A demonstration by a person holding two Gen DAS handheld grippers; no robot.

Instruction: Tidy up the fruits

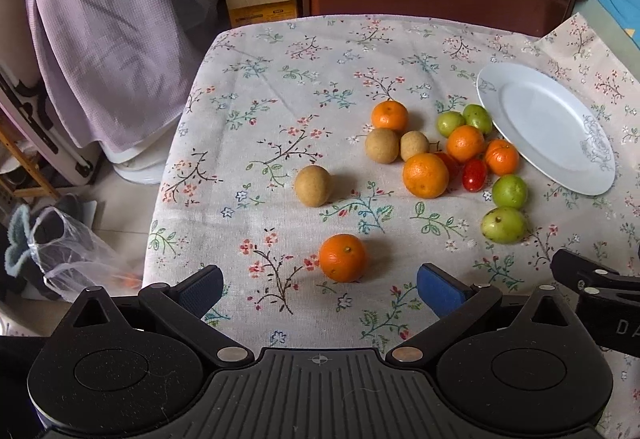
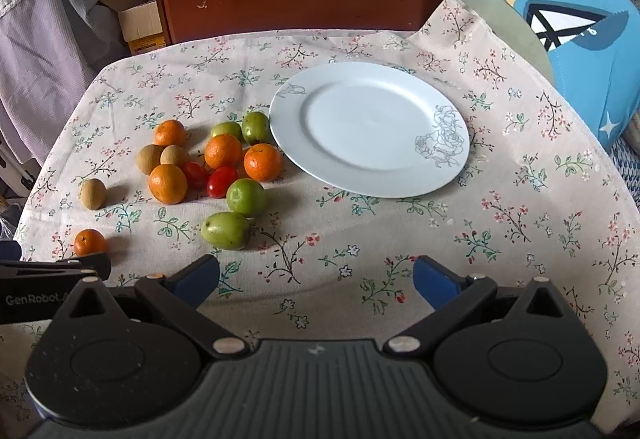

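One orange (image 1: 342,257) lies just ahead of the left claw (image 1: 320,289), between its spread fingers; the right claw (image 2: 316,281), also spread, is farther.

We see the left gripper (image 1: 320,289) as a matte black body with a ribbed centre panel marked by a small crosshair. Two round black housings flank it, each with a shallow disc recess, and triangular cut-outs sit above them. Black linkage arms pivot on silver rivets and end in blue pads (image 1: 438,291). The right gripper (image 2: 316,281) has the same build: ribbed black panel, a small pale mark at its top edge, silver rivets, blue pads (image 2: 434,281). Seen from the right wrist, the left tool's side carries white lettering that seems to read "GenRobot", cut off by the frame.
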